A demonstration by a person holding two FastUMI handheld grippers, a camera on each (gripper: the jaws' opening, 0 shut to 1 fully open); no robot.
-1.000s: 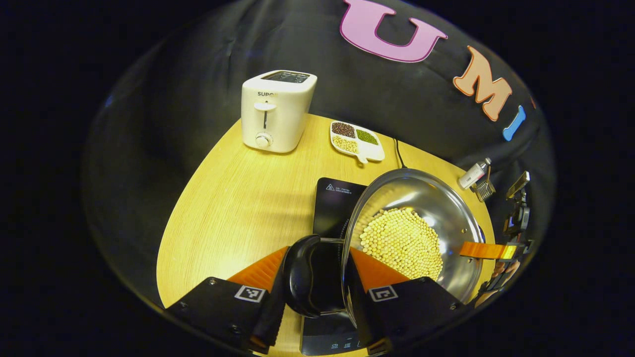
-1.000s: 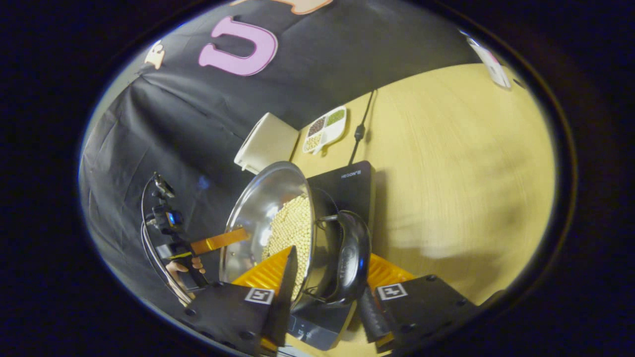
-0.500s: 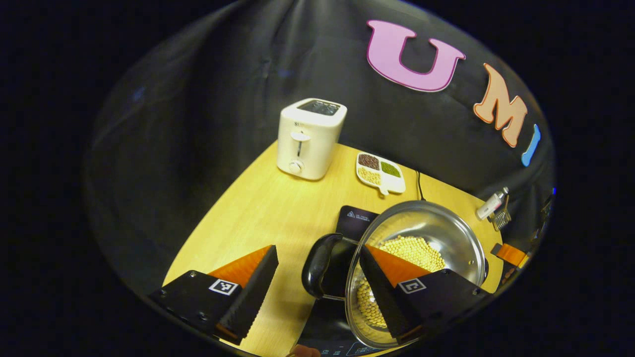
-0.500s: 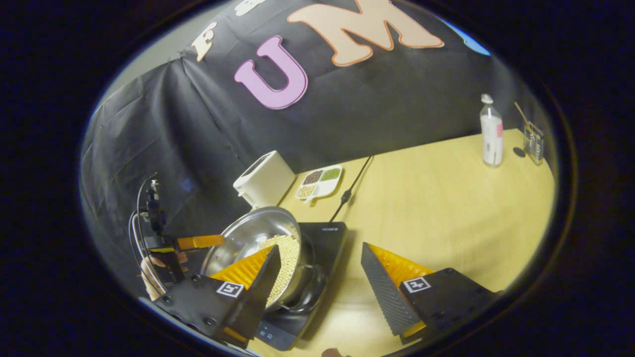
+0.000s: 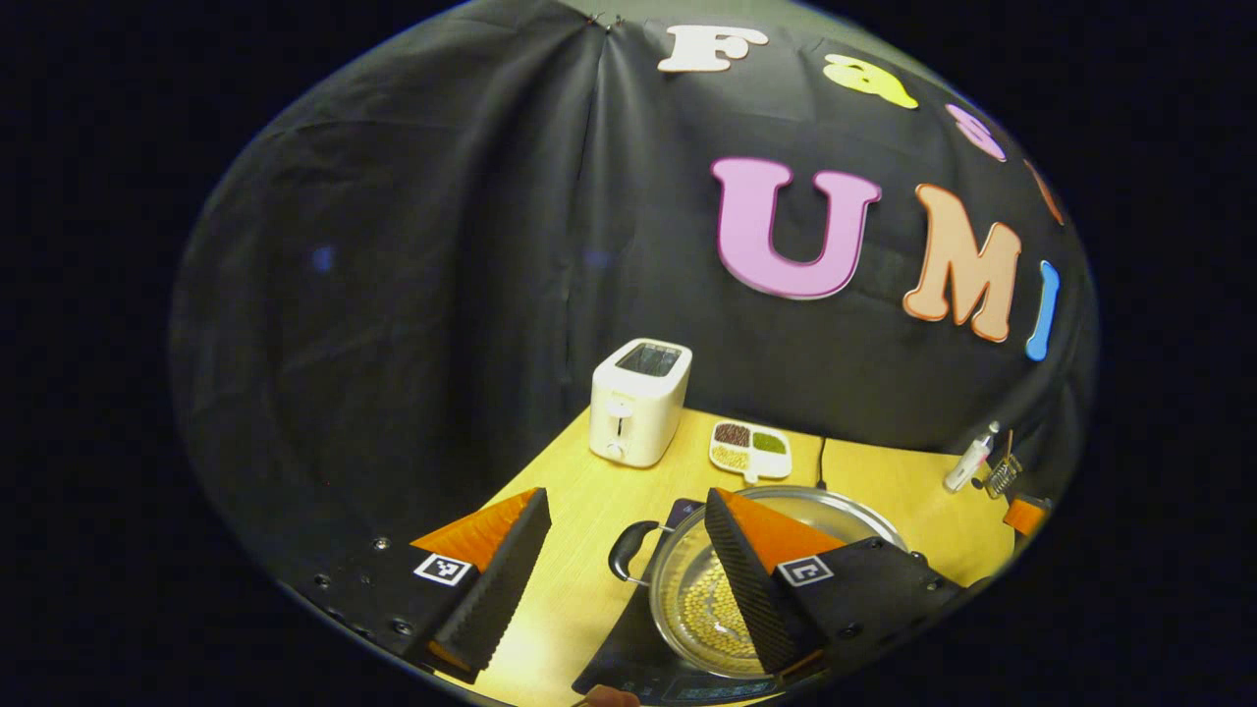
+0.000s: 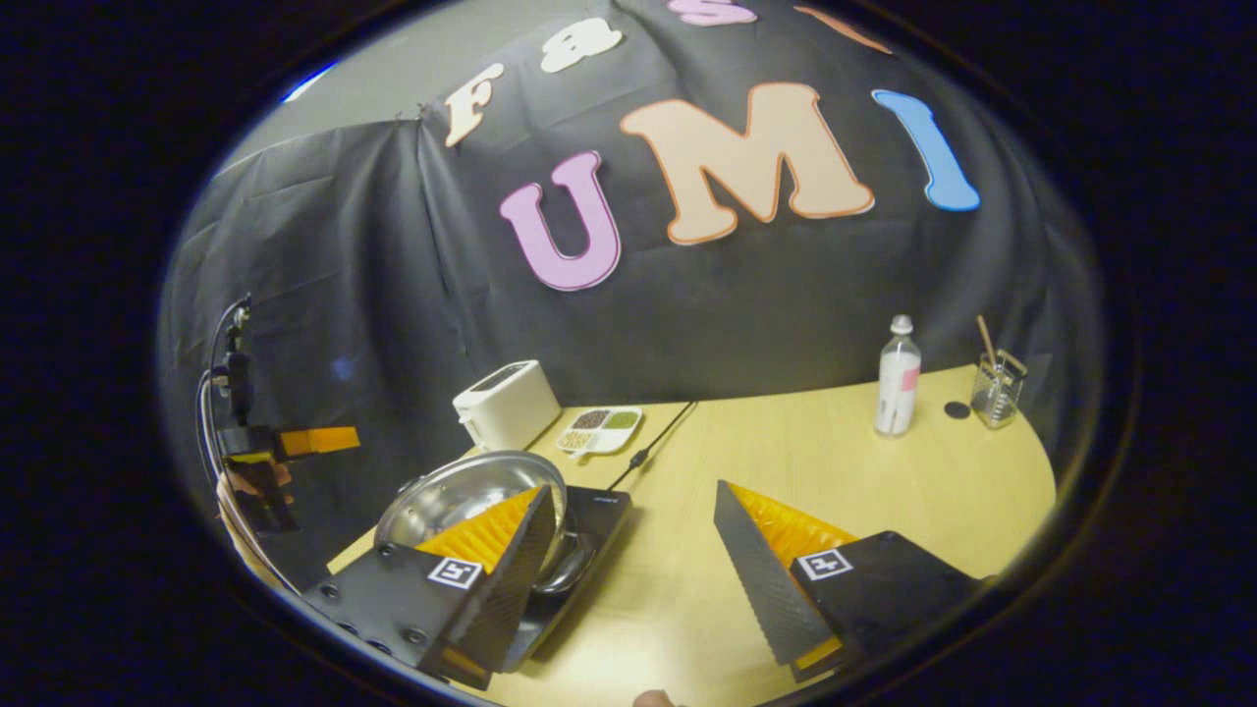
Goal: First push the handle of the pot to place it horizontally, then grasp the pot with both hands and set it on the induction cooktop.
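- In the left gripper view, the left gripper [image 5: 628,550] stands at the bottom centre with its jaws wide apart and nothing between them; held clear like this, it looks finished with its grasp.
- Above it, mid-frame, a white two-slot toaster [image 5: 638,401] stands near the far edge of the pale wooden table [image 5: 560,491], out of the working area.
- To its right lies a white divided dish [image 5: 750,450] with dark red, green and pale beans, each kind in its own compartment.
- Lower centre-right, the round stainless steel pot [image 5: 687,599] sits on the flat black induction cooktop [image 5: 628,658], so by my reading the placing is done. Pale yellow beans [image 5: 717,614] cover its bottom, and its black side handle [image 5: 628,550] sticks out level to the left (a good sign for the first step).
- At the far right edge, a white bottle [image 5: 967,462] and a small wire holder [image 5: 1002,476] stand apart from everything.
- In the right gripper view, the right gripper [image 6: 628,550] sits at the bottom, jaws likewise spread and empty, with the pot just behind its left finger.
- At the left edge the other gripper shows, held well above the table.
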